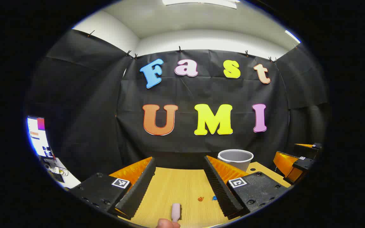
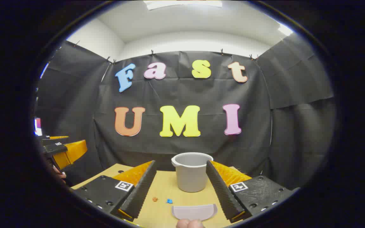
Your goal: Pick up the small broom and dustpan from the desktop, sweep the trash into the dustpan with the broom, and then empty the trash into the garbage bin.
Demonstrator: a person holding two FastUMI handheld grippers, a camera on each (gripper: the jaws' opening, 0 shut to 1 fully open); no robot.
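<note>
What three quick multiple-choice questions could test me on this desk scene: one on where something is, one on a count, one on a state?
1. Where does the grey bin stand?
A. at the far end of the wooden desktop, near the black cloth wall
B. on the floor
C. upside down on the dustpan

2. How many small bits of trash lie on the desktop?
A. none
B. two
C. six

3. How does the right gripper stand?
A. shut on the bin
B. shut on the dustpan
C. open, holding nothing

Answers:
1 A: the bin stands upright on the desktop before the wall.
2 B: an orange scrap and a blue scrap.
3 C: its fingers spread wide, with the dustpan lying free between them.
</note>
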